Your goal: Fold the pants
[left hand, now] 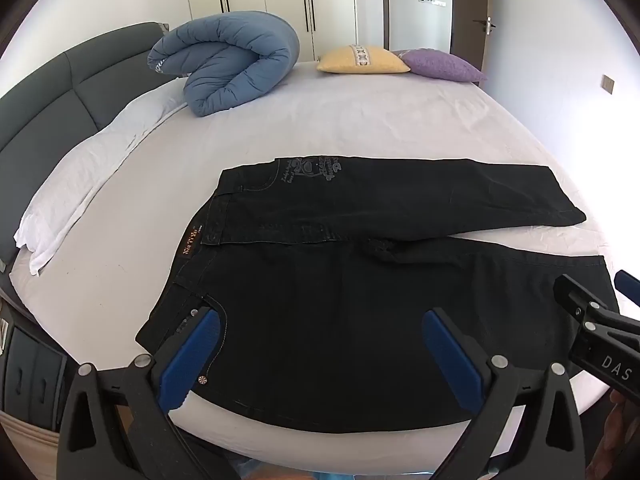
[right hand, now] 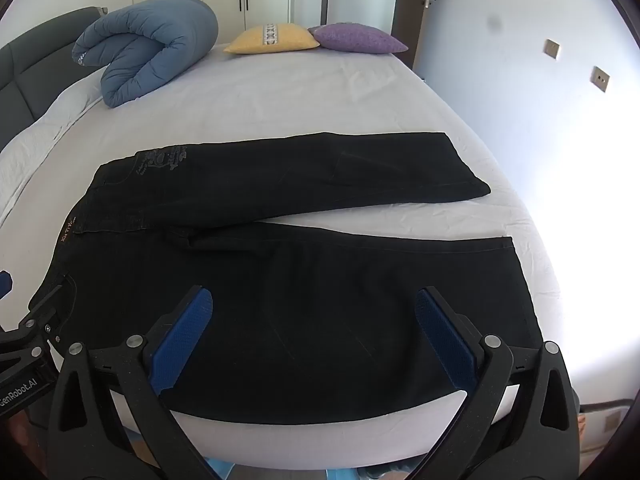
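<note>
Black pants (left hand: pixel 340 292) lie flat across the near part of the bed, waistband to the left, two legs spread apart to the right; they also show in the right wrist view (right hand: pixel 300 280). My left gripper (left hand: pixel 320 320) is open and empty, above the near hip and pocket area. My right gripper (right hand: pixel 314 300) is open and empty, above the near leg. The right gripper's body shows at the right edge of the left wrist view (left hand: pixel 592 328). The left gripper's body shows at the left edge of the right wrist view (right hand: pixel 32 328).
The bed has a white sheet (left hand: pixel 360 120). A rolled blue duvet (left hand: pixel 228 68) lies at the back left, a yellow cushion (left hand: pixel 362 60) and a purple cushion (left hand: pixel 444 65) at the far edge. A grey headboard (left hand: pixel 48 108) and white pillows (left hand: pixel 92 172) are on the left.
</note>
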